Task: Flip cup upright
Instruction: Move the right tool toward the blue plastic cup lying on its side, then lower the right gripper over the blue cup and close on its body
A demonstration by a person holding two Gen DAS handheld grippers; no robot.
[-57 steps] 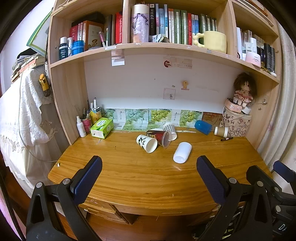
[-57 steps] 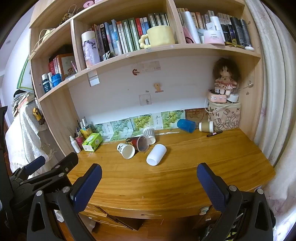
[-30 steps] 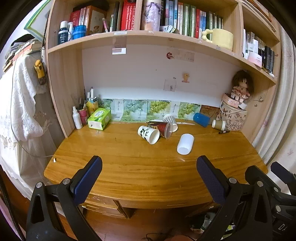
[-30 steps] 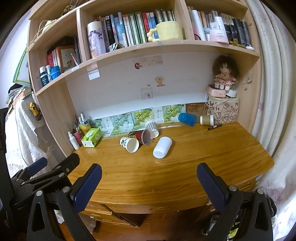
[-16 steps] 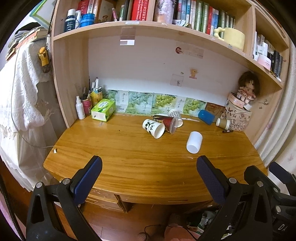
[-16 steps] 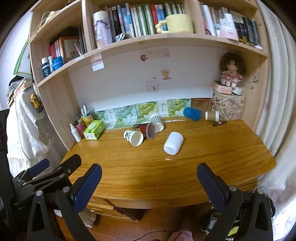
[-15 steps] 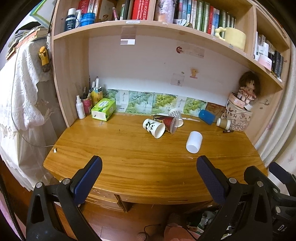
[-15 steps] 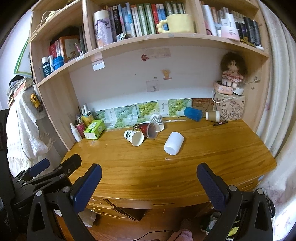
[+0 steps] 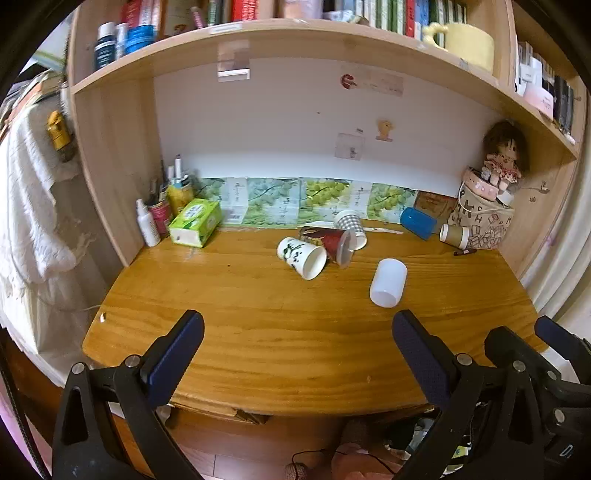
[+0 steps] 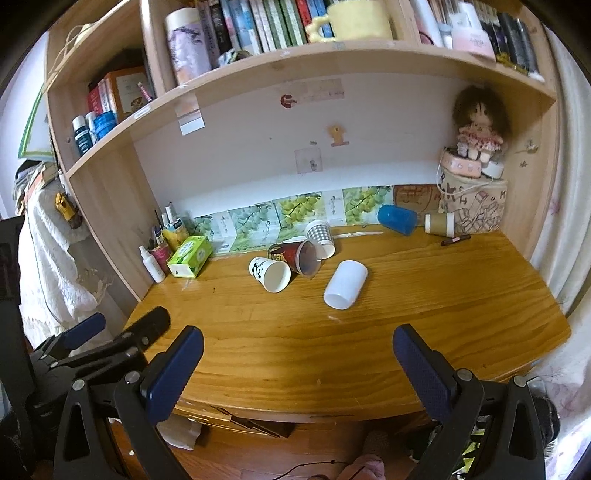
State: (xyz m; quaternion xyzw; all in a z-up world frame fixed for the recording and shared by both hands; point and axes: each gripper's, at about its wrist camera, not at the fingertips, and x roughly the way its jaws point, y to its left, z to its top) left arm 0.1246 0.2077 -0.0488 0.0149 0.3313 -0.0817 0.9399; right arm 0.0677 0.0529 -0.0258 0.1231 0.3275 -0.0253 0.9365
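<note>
Several cups lie on their sides on the wooden desk (image 9: 258,332). A plain white cup (image 9: 388,282) (image 10: 345,284) lies nearest, mouth toward me. A white printed paper cup (image 9: 302,257) (image 10: 270,274), a red cup (image 9: 330,242) (image 10: 295,256) and a checked cup (image 9: 350,226) (image 10: 320,235) cluster behind it. A blue cup (image 9: 418,222) (image 10: 397,218) and a brown cup (image 9: 454,235) (image 10: 439,224) lie at the back right. My left gripper (image 9: 293,354) and right gripper (image 10: 295,365) are open and empty, above the desk's front edge, well short of the cups.
A green tissue box (image 9: 195,222) and bottles (image 9: 146,227) stand at the back left. A printed bag with a doll (image 9: 484,218) stands at the back right. A pen (image 9: 464,252) lies near it. Shelves with books and a yellow mug (image 10: 354,20) overhang the desk.
Both grippers have moved forward toward the desk; the cups look larger and nearer. Jaws stay open. The cups have not moved.
</note>
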